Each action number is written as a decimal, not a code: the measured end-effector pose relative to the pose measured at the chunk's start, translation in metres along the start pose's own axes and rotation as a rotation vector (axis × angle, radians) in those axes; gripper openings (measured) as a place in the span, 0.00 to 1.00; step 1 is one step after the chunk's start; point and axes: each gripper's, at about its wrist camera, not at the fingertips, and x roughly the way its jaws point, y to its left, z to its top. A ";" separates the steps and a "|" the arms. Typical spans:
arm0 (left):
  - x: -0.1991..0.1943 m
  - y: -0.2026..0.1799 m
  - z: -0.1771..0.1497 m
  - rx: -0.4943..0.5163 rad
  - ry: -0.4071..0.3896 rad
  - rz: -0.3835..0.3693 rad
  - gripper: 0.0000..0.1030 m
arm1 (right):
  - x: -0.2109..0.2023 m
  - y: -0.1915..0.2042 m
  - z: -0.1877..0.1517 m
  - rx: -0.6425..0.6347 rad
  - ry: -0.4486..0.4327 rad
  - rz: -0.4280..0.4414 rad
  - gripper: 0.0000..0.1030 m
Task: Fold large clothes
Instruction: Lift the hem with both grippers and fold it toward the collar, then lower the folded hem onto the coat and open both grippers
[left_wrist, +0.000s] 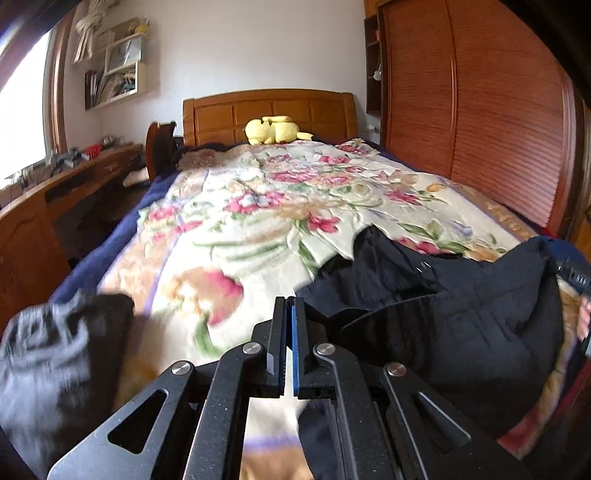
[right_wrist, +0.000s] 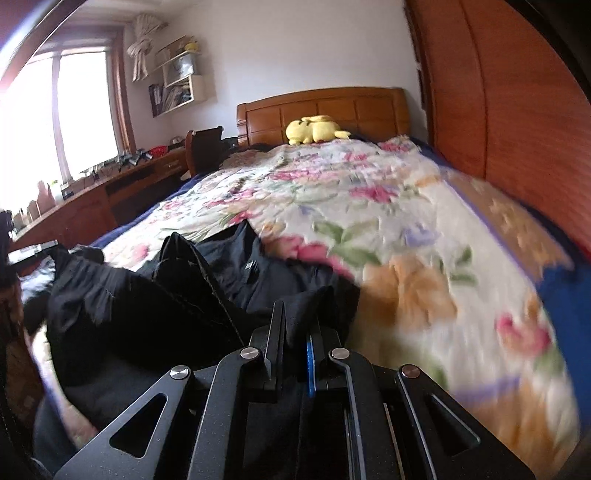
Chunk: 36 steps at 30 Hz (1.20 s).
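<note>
Both hands should carry the dark garment (right_wrist: 155, 317) out level and together so its edge lands straight on the floral blanket (left_wrist: 258, 206). The right gripper (right_wrist: 295, 325) is pinched on a fold of the black cloth; the left gripper (left_wrist: 290, 314) is closed tight, though whether it grips cloth is unclear. The garment lies crumpled at the near end of the bed, its far part spread flatter towards the yellow plush toy (left_wrist: 273, 130).

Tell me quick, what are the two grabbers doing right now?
Left gripper: closed; whether any cloth is pinched cannot be told.
Right gripper: closed on a fold of the black garment.
</note>
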 end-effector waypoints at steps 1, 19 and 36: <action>0.008 0.000 0.009 0.010 -0.002 0.014 0.02 | 0.011 0.000 0.009 -0.020 -0.004 -0.006 0.08; 0.149 0.022 0.121 -0.038 0.044 0.154 0.02 | 0.243 0.012 0.149 -0.017 0.045 -0.187 0.08; 0.136 -0.022 0.051 -0.048 0.192 -0.118 0.32 | 0.189 0.066 0.089 -0.143 0.143 -0.044 0.57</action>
